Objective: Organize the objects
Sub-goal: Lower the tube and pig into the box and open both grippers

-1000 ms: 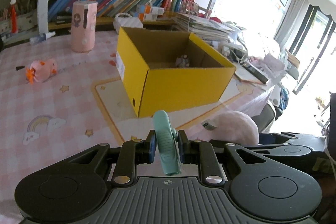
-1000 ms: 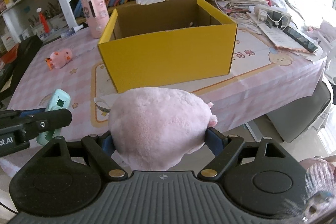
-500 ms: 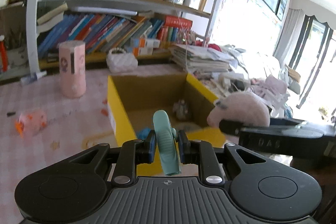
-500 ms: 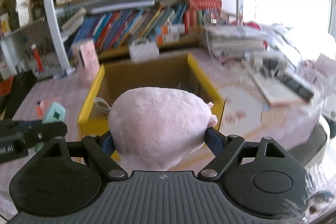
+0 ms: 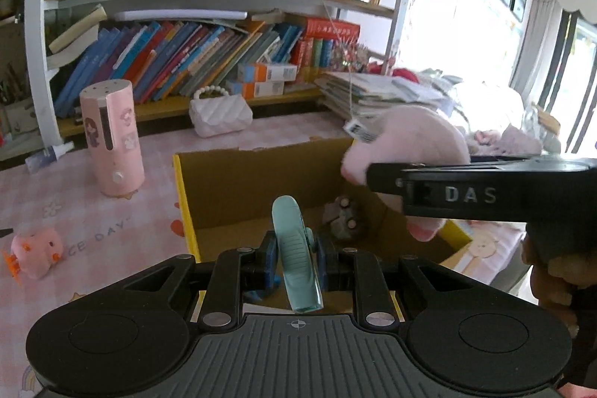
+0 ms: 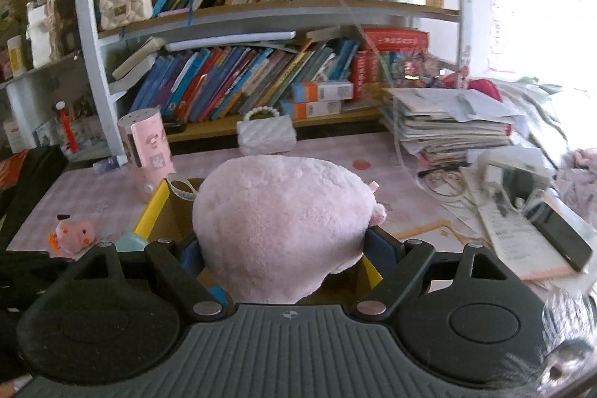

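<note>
A white-framed bookshelf [image 6: 261, 13] is being seen along the back of the room, its 2 wooden shelves being filled by leaning books [image 5: 179, 62]. A table [image 5: 67, 196] is being covered by a pink checked cloth. Bright daylight is being let in through tall windows [image 5: 559, 81] at the right, where the view is being washed out. A pale curtain [image 5: 537, 43] is being hung beside them.

Readable: "DAS" in pale raised letters on the side of the right gripper [image 5: 388, 174]. "CE DAY" printed in faint grey on the pink tablecloth [image 5: 74, 204], start cut off. Barcode tag [image 5: 359, 131] on the pink plush toy [image 5: 410, 137], digits illegible. Book spines too blurred.
</note>
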The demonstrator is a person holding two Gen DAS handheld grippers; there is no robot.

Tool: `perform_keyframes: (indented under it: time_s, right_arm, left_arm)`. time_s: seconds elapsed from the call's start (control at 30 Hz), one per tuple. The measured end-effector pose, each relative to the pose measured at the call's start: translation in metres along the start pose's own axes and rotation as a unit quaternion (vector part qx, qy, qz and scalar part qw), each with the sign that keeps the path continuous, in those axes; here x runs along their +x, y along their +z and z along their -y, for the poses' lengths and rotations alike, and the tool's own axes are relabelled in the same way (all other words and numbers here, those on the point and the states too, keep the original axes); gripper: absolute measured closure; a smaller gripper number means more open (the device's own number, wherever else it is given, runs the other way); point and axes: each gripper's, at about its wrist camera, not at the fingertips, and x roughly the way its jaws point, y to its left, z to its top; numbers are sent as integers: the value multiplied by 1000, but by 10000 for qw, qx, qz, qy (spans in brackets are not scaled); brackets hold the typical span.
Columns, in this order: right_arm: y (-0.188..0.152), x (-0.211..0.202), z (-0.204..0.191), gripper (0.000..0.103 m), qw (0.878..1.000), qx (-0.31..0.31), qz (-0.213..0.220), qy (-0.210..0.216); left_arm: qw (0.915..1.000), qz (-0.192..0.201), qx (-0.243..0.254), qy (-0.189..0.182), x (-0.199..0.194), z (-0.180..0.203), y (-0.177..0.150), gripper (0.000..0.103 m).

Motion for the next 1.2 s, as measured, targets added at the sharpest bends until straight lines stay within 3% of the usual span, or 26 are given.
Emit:
perform_keyframes:
  time_s: [0.63, 0.87, 1.2]
  right_arm:
    - [11, 108, -22, 20, 9865, -783, -1103, 917]
    - [7, 136, -32, 20, 9792, -1069, -1434, 961]
    - [9, 154, -23, 17, 9736, -645, -1979, 941]
  left_arm:
    - [9960, -662, 128, 588, 62, 0, 2, 83]
    - [9937, -710, 388, 769, 67, 5, -1, 83]
    - [9947, -587, 362, 761, 62, 6, 0, 80]
